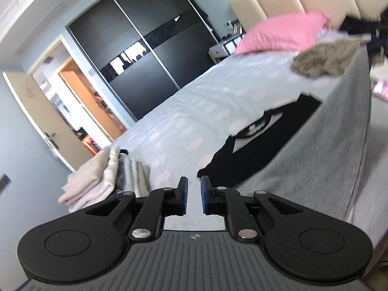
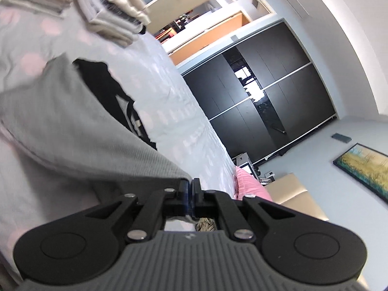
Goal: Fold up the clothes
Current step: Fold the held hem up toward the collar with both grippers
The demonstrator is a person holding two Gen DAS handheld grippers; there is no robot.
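The left wrist view looks across a bed [image 1: 194, 101] with a pale spotted cover. The left tool [image 1: 194, 195] has its jaws a little apart with nothing visible between them; whether fabric is caught lower down cannot be told. A grey knitted garment [image 1: 315, 150] hangs lifted on the right, over a black printed T-shirt [image 1: 254, 145] lying flat on the bed. To the near left sits a stack of folded cream and beige clothes [image 1: 101, 181]. Far right, a crumpled tan garment [image 1: 322, 60] lies near a pink pillow [image 1: 283, 34].

In the right wrist view, the right tool [image 2: 190, 189] is clamped on a corner of the grey garment.

Judging from this, several pieces are folded; the grey, black and tan ones remain.
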